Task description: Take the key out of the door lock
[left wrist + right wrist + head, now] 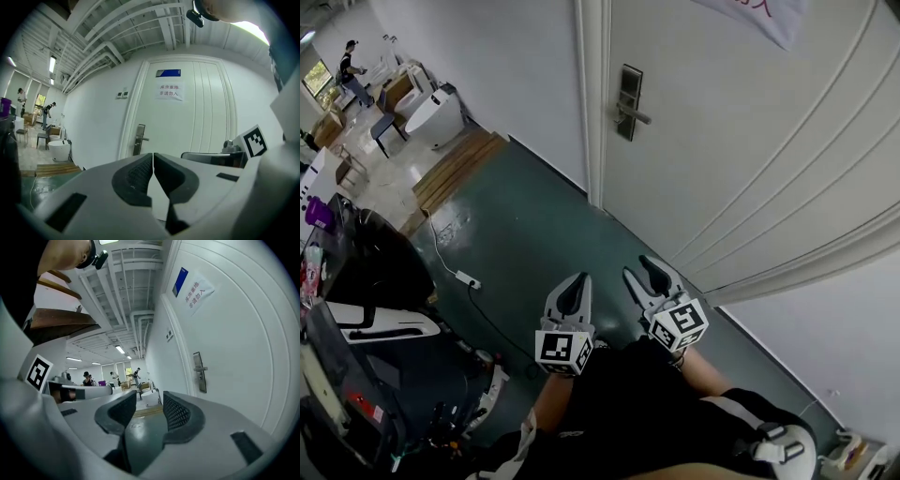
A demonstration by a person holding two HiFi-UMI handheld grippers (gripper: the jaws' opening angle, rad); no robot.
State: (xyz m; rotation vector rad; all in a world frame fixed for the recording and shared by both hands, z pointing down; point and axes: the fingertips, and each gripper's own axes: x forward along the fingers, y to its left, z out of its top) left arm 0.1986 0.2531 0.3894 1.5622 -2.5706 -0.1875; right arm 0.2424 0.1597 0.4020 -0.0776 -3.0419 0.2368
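A white door [750, 141] carries a dark metal lock plate with a lever handle [628, 105], also seen in the left gripper view as the lock plate [139, 139] and in the right gripper view as the lock plate [200, 371]. The key is too small to make out. My left gripper [573, 292] hangs low, well short of the door, jaws shut with nothing between them [153, 168]. Beside it my right gripper [643, 277] stands open and empty [149, 406]. Both are far from the lock.
A white power strip [467, 278] and its cable lie on the dark green floor. Wooden boards [455, 167] and a white toilet [431, 114] stand at the left along the wall. Desks with clutter [347, 281] are at the left. People stand far off [349, 70].
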